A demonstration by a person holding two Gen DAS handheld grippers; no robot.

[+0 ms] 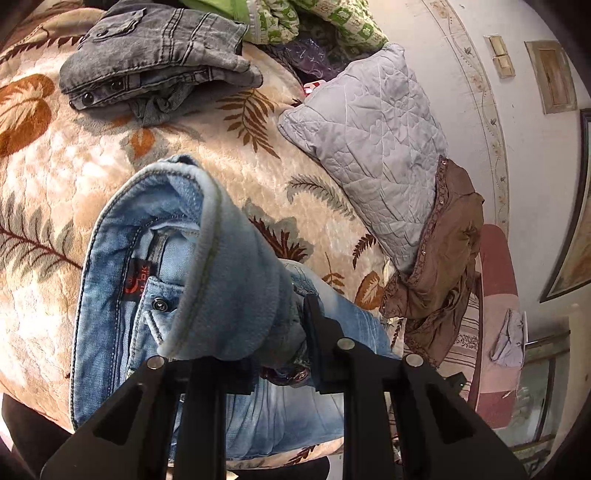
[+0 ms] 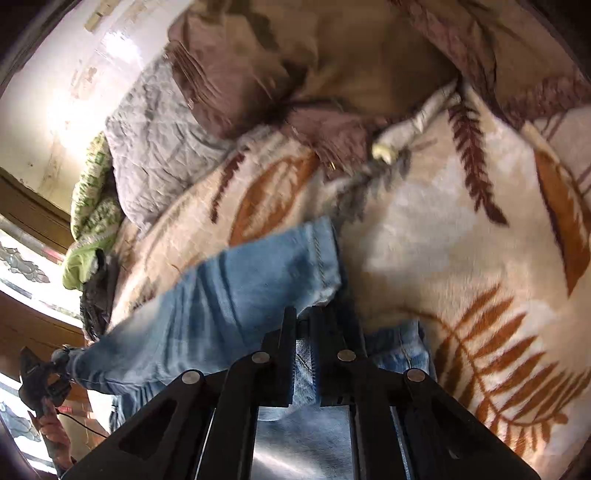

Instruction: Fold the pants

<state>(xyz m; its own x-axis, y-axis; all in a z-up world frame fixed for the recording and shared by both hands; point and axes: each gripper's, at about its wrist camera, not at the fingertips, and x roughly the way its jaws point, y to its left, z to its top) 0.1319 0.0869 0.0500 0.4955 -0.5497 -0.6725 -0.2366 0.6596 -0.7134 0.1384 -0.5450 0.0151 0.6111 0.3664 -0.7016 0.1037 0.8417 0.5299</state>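
Light blue jeans [image 1: 155, 280] hang over a leaf-patterned blanket [image 1: 55, 177] on a bed. My left gripper [image 1: 284, 332] is shut on the jeans at the waistband end, with denim bunched between its fingers; a dark button and a red label show. My right gripper [image 2: 303, 328] is shut on the jeans [image 2: 236, 288] at the hem of a leg, lifted above the blanket [image 2: 461, 258]. The leg stretches left toward the other gripper [image 2: 40, 380], seen small at the left edge.
Folded grey jeans [image 1: 155, 70] lie at the far side of the blanket. A grey quilted pillow [image 1: 373, 144] and a brown garment [image 1: 439, 280] lie to the right. Green patterned bedding [image 1: 317, 22] is behind. The pillow [image 2: 155, 147] and brown cloth [image 2: 295, 81] show in the right view.
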